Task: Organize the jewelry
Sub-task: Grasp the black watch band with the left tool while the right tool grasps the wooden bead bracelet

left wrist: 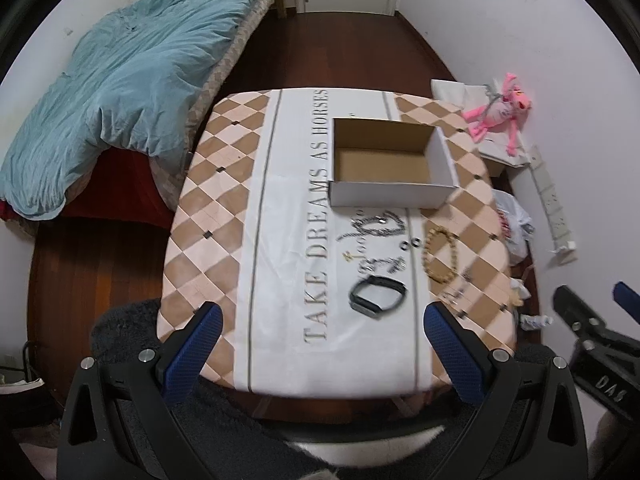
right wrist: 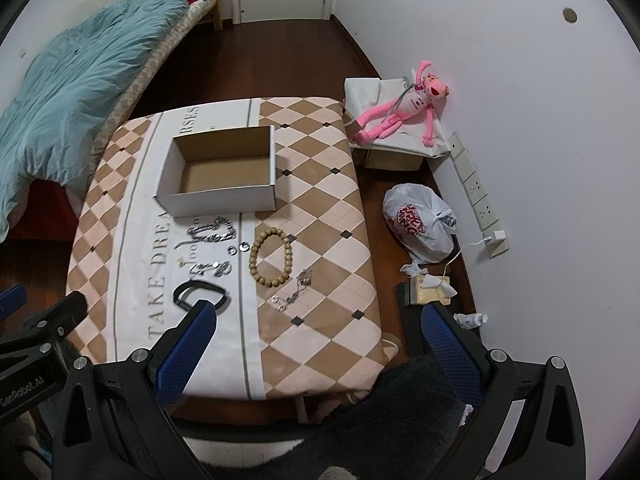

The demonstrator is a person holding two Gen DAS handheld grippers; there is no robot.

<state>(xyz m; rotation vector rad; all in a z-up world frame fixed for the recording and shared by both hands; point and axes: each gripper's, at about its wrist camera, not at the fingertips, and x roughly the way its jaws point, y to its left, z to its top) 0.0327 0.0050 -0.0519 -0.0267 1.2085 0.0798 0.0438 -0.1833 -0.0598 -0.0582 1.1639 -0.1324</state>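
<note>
With nothing yet lifted, I hold the left hand-held gripper (left wrist: 320,332) and the right hand-held gripper (right wrist: 316,332) spread wide and empty above the near edge of the desk (right wrist: 320,320), apparently sizing up a first pick. The jewelry lies in a loose cluster on the cloth just before the empty cardboard box (right wrist: 224,172): a black wristband (right wrist: 202,294) nearest, silver chains (right wrist: 212,232), a wooden bead bracelet (right wrist: 272,256).

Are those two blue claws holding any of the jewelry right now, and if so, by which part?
Nothing is held. The left gripper and right gripper are both open and empty; the black band and bead bracelet lie on the table.
</note>
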